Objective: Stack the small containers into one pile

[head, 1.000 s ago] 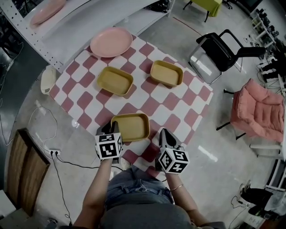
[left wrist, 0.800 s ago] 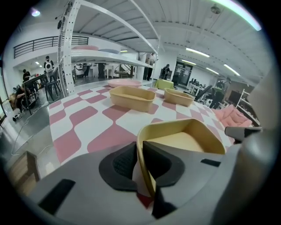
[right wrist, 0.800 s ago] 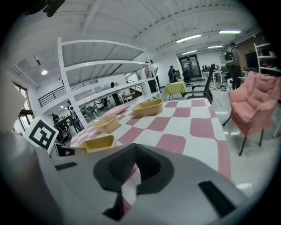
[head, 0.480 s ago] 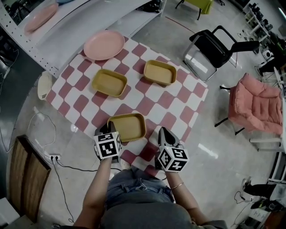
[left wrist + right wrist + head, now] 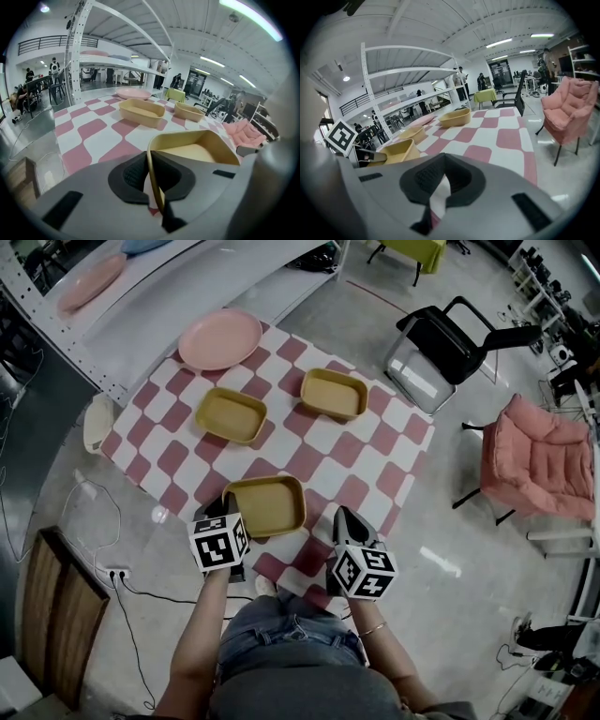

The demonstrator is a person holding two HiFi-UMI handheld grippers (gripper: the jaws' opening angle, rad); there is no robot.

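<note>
Three yellow containers stand apart on the pink-and-white checked table (image 5: 319, 460): a near one (image 5: 265, 506) (image 5: 197, 152), one at mid left (image 5: 231, 415) (image 5: 140, 111) and one at the far right (image 5: 334, 394) (image 5: 188, 111). My left gripper (image 5: 223, 514) (image 5: 152, 176) is at the near container's left corner. Its jaws have just been closing, and the pads now press on that container's rim wall. My right gripper (image 5: 344, 519) (image 5: 438, 190) hovers at the table's near edge, right of that container, shut with nothing between its fingers.
A pink plate (image 5: 219, 338) lies at the table's far left corner. A white dish (image 5: 98, 421) sits off the left edge. A black chair (image 5: 450, 343) and a pink armchair (image 5: 544, 465) stand to the right, and a white rack (image 5: 141, 287) runs behind.
The left gripper's marker cube has shifted slightly left and tilted at the near container's corner. The right gripper and the containers keep their places.
</note>
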